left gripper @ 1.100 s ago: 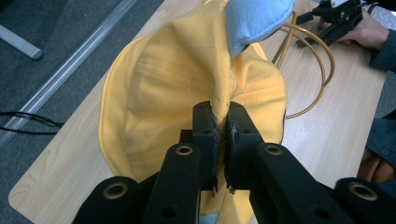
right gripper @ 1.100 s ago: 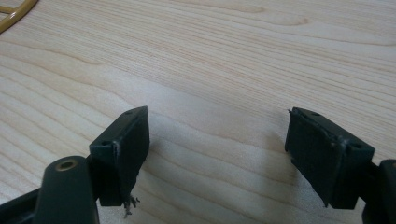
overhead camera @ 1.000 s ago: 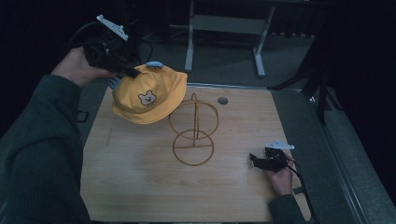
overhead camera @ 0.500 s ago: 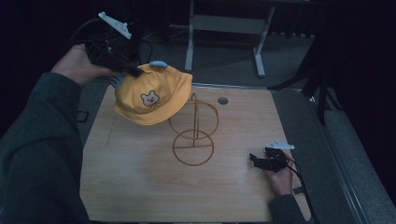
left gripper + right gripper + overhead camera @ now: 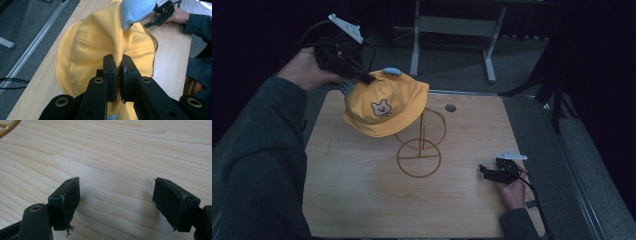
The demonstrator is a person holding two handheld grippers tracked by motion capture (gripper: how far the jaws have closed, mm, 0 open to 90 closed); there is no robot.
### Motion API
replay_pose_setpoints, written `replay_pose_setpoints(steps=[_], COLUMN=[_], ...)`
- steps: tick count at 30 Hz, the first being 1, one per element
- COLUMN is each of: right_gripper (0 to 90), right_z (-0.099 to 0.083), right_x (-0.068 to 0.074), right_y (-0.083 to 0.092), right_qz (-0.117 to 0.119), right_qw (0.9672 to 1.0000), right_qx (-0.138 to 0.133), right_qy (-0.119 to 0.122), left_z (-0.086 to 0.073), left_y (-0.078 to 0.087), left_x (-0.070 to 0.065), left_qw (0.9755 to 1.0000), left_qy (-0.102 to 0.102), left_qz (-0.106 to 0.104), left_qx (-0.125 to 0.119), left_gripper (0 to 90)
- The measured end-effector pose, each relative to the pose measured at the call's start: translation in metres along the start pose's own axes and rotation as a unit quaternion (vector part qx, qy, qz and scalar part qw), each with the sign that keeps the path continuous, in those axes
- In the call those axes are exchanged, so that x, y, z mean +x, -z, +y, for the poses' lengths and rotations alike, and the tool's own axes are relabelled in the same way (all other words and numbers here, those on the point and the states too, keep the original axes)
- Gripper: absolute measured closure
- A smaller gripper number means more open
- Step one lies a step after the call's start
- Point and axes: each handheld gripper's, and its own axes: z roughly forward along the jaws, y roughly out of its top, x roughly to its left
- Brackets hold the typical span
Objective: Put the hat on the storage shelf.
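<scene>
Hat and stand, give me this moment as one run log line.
left gripper: shut on hat, held above stand | right gripper: open, low over table | hat: not seated on stand

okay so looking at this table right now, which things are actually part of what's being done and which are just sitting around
In use:
- yellow hat, pinched in the left gripper
- gold wire stand, which the hat hangs beside

Idle or background:
- right gripper, open, low over the wooden table
- round hole in the table
- metal frame behind the table
</scene>
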Motion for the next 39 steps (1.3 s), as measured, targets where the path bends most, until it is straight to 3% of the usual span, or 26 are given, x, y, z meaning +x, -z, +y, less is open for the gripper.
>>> replay_pose_setpoints(steps=[22,39], right_gripper=[21.7,21.7], right_z=[0.000,0.000], right_x=[0.000,0.000], right_y=[0.000,0.000], right_qz=[0.000,0.000], right_qw=[1.0000,1.0000], right_qx=[0.000,0.000], right_qy=[0.001,0.001], left_z=[0.036,0.056], left_y=[-0.030,-0.050], left_x=[-0.013,-0.020], left_qw=[0.9993,0.9987], left_qy=[-0.034,-0.047], left_qz=[-0.015,-0.022], left_qx=[0.000,-0.001], left_gripper=[84.3,84.2])
